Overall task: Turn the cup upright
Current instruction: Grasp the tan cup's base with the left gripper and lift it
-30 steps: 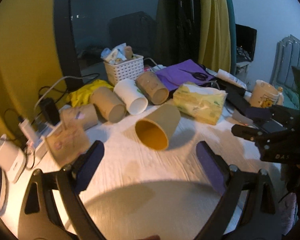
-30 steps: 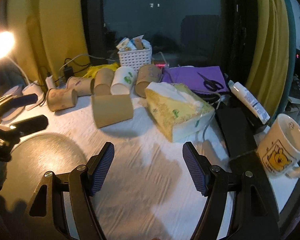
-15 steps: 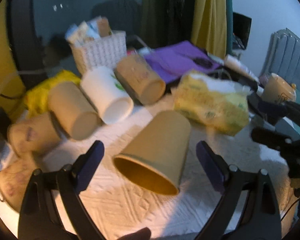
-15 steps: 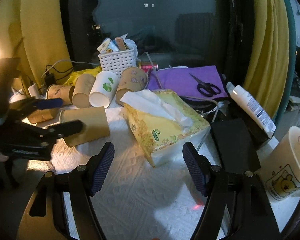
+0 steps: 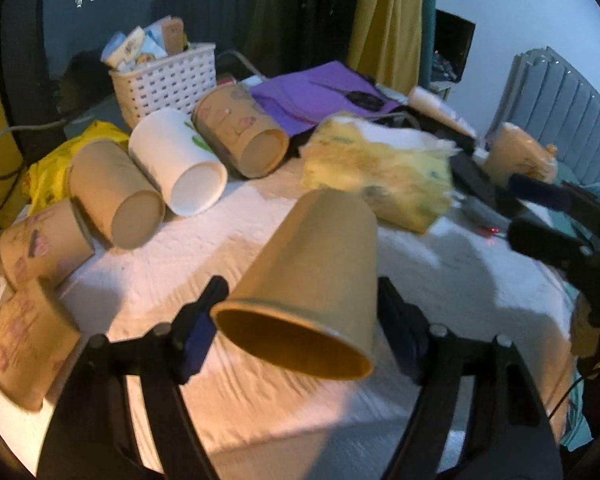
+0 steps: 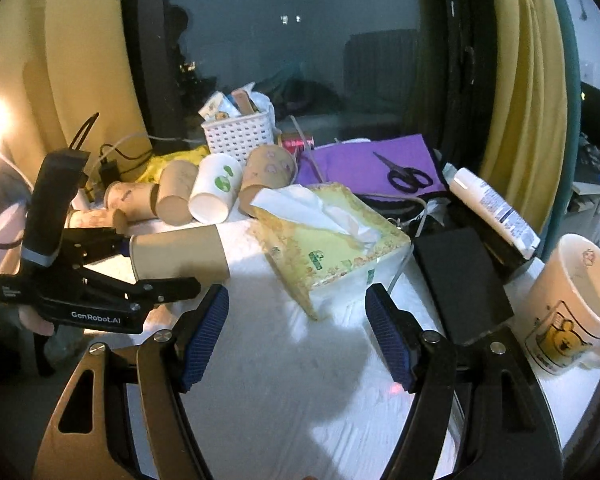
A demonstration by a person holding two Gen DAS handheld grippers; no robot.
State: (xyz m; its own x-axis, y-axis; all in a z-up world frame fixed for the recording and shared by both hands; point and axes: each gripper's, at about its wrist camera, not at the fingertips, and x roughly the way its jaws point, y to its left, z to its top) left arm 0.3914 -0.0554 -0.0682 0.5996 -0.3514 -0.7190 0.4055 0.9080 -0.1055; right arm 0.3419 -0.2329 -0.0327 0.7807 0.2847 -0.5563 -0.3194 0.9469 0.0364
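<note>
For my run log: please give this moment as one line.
phase: grasp | left gripper: shut on cup, cup on its side | right gripper: open, empty | upright: not yet

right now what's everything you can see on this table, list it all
plain brown cup: 1, tan, on its side between the left gripper's fingers
other paper cups: about six, brown with one white, lying in a row behind
basket: 1, white, at the back, stuffed with packets
tissue box: 1, yellow, centre
scissors: 1, black, on the purple sheet
tube: 1, white, right
mug: 1, cream with a bear, far right
black box: 1, beside the mug
left gripper: closed on the plain cup
right gripper: open, holding nothing
</note>
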